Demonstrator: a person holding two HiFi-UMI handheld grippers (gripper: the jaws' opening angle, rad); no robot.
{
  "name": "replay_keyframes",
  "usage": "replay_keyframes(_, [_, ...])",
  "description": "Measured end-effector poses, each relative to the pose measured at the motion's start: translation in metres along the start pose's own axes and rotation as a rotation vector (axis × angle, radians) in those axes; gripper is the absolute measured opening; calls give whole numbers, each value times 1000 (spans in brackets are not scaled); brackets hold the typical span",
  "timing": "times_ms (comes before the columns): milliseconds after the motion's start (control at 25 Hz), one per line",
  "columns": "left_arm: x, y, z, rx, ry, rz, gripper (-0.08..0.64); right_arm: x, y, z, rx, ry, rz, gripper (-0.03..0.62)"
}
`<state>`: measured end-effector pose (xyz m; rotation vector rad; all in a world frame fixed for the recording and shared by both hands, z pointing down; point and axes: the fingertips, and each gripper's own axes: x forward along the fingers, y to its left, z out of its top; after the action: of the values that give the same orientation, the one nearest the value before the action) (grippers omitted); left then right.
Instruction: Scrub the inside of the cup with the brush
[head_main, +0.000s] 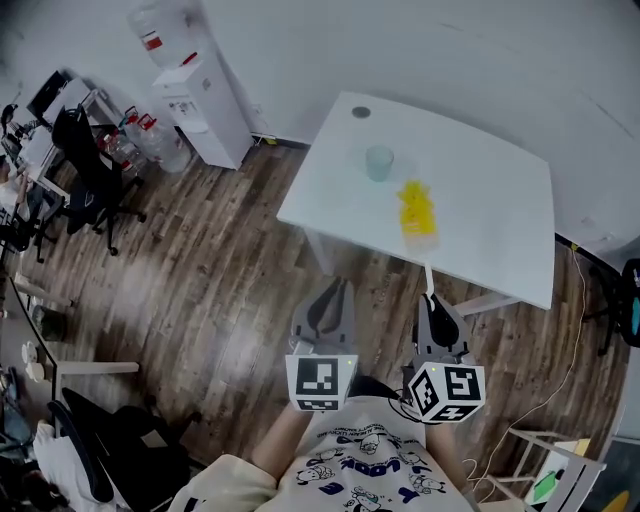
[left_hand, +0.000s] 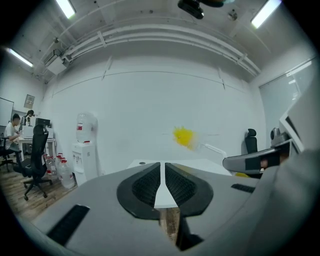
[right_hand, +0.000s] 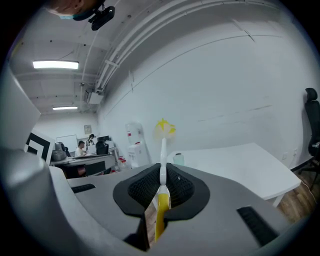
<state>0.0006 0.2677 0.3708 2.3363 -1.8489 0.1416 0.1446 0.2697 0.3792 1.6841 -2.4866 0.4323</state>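
Observation:
A pale translucent cup (head_main: 379, 162) stands upright on the white table (head_main: 500, 230), toward its far left side. My right gripper (head_main: 430, 300) is shut on the white-and-yellow handle of the brush (head_main: 416, 212). The brush's yellow bristle head hangs over the table, short of the cup. In the right gripper view the brush (right_hand: 164, 129) sticks up from between the closed pads of my right gripper (right_hand: 162, 180), with the cup (right_hand: 178, 159) small behind it. My left gripper (head_main: 338, 292) is shut with nothing in it, over the floor in front of the table. The left gripper (left_hand: 163, 175) is level with the table edge (left_hand: 200, 164).
A water dispenser (head_main: 205, 105) with spare bottles (head_main: 160, 140) stands against the wall left of the table. Office chairs (head_main: 90, 180) and desks fill the far left, where a person (left_hand: 12, 131) sits. A cable (head_main: 570, 330) runs over the wood floor on the right.

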Motion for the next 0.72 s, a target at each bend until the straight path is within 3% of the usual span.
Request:
replay_keyframes(320, [14, 1, -4, -15, 24, 8, 28, 8, -13, 0, 19, 3, -9, 46])
replay_keyframes(720, [49, 0, -2, -18, 9, -37, 28, 26, -34, 9, 21, -6, -58, 46])
